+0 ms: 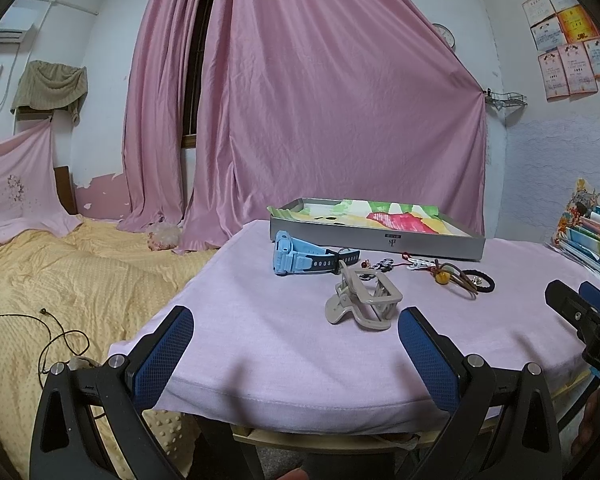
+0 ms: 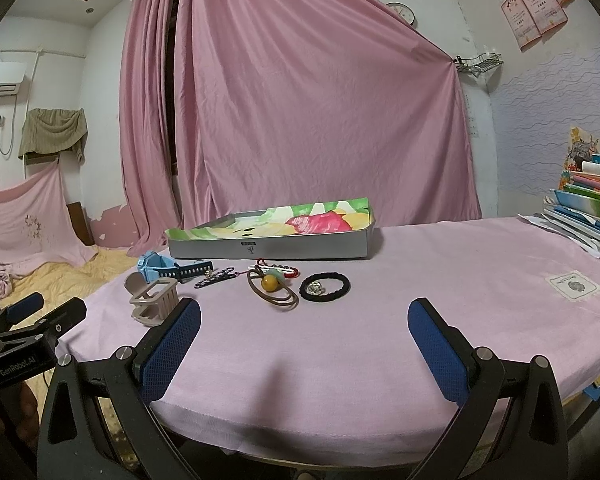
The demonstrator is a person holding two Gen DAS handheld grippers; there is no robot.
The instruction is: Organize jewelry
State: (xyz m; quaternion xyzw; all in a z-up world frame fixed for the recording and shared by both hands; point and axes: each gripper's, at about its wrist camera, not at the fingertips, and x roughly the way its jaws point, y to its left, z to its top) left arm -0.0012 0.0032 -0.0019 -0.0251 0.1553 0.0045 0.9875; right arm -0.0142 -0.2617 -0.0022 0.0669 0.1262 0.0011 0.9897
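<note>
Left gripper (image 1: 296,336) spread wide, beige hair claw (image 1: 362,300), tray (image 1: 376,242) contents hidden

Left claw (image 1: 296,340) and right claw (image 2: 304,332) agape, empty.

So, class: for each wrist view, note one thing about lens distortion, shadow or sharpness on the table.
Left wrist view: fisheye bends the pink tablecloth's front edge into a curve, and dark vignette fills the corners; the beige claw clip looks sharp. Right wrist view: soft, even light, with only a faint shadow on the cloth between the open jaws; the black hair tie is crisp, and the book stack bows at the frame edge.
</note>
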